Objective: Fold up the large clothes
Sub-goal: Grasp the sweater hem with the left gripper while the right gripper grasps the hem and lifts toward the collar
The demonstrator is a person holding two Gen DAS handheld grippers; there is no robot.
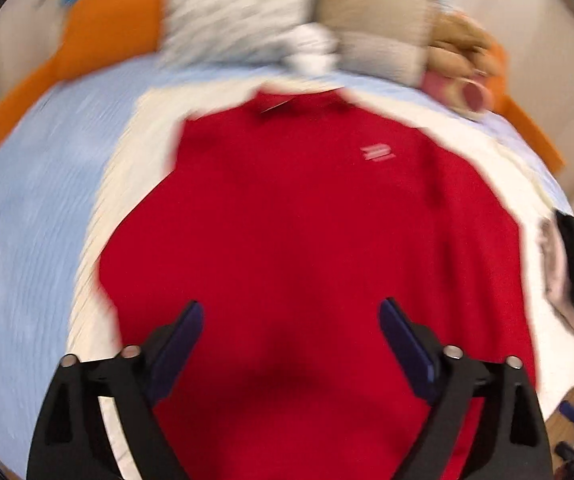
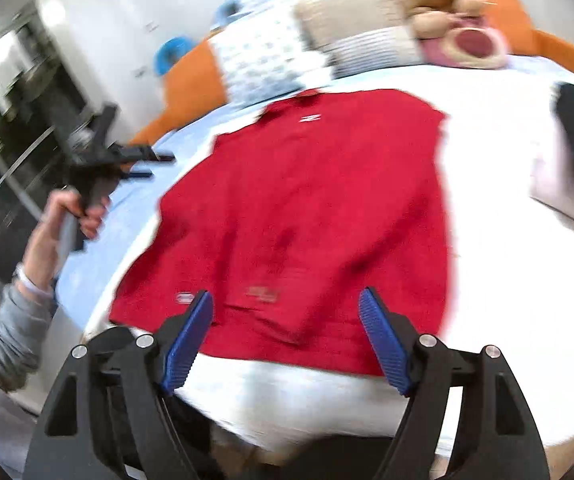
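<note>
shirt (image 2: 307, 208) flat on bed (image 2: 507, 240), pillows (image 2: 351, 28) behind

No words or numbers that we can read here, everything is smeared by motion blur. On the chest of the red garment (image 1: 307, 240) we spot a small pale logo (image 1: 377, 152), a few slanted bars, no letters that we can make out. From the right wrist view the same chest logo (image 2: 311, 118) shows up white and tiny. Down near the hem of the red garment (image 2: 307, 216) we see a small oval label (image 2: 185, 298) and a blurred patch (image 2: 263, 294), both unreadable.
</note>
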